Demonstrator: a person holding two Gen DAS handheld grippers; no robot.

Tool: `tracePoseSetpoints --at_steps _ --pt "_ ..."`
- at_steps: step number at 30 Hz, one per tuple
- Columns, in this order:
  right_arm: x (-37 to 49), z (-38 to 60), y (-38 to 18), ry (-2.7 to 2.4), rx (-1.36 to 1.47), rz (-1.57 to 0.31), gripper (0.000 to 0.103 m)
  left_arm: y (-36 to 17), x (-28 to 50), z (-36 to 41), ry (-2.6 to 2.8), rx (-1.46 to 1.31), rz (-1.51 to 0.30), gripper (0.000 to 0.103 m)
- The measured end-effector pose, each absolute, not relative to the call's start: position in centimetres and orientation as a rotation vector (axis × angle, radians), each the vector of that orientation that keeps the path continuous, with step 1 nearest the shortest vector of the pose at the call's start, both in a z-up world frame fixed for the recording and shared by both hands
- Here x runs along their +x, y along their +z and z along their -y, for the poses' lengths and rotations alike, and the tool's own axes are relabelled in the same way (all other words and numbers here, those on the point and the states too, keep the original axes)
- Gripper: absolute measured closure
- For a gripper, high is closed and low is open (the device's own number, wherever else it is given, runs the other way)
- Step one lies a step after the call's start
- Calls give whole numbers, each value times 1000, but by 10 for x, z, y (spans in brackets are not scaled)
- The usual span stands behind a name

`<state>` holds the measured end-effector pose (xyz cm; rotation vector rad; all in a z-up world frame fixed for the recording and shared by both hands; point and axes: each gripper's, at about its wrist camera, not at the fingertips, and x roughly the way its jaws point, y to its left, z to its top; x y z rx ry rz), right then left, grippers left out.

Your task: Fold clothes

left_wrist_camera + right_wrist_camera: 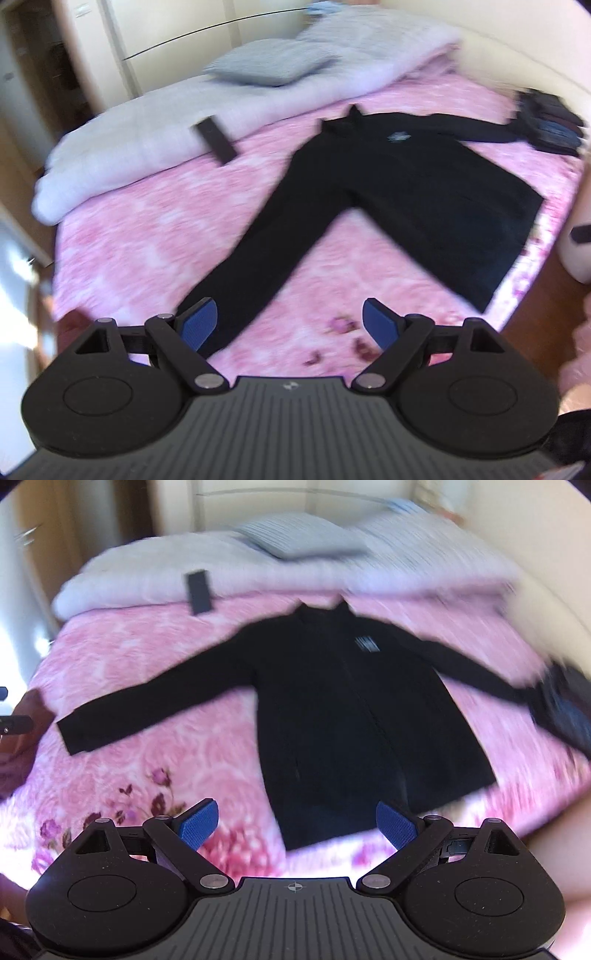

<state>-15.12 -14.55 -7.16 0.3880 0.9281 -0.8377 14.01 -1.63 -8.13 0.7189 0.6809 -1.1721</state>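
We are hovering both grippers, left gripper [290, 325] and right gripper [297, 825], jaws spread and empty, over the black jacket [354, 709] lying flat with sleeves outstretched; soft, limp, light fabric, best pinched at cuffs or hem.

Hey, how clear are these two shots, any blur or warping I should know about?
Left wrist view: motion blur smears the black jacket and pink bedspread, while the left gripper stays sharp. Right wrist view: blur is heaviest at the right edge; the right gripper is crisp. Both views bow outward, fisheye-style.
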Motion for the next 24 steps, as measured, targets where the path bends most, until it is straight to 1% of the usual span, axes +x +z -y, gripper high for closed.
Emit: tracePoseSetpoints --at_steps 6,13,14,15,17,20,23,24 --pt "-97 160 -100 -550 151 -944 8 -95 175 -26 -914 638 -787 20" --pt "17 99 -152 -177 -184 -900 8 -138 241 -66 -781 501 -910 20" --pt "34 88 -162 -133 -228 -886 11 -146 250 -70 -767 483 -928 20" --pt "51 79 -174 -94 -274 -877 21 -157 261 -69 -771 469 -947 20" --pt "87 63 -207 -27 -373 -898 30 -179 284 -64 -790 455 -976 20" --pt "140 43 -258 65 -521 -923 30 -212 315 -55 -822 471 -980 20" --pt "182 37 -302 140 -633 -933 42 -236 338 -49 -843 469 -968 20" --pt "195 37 -316 160 -663 -939 42 -243 345 -47 -850 463 -965 20"
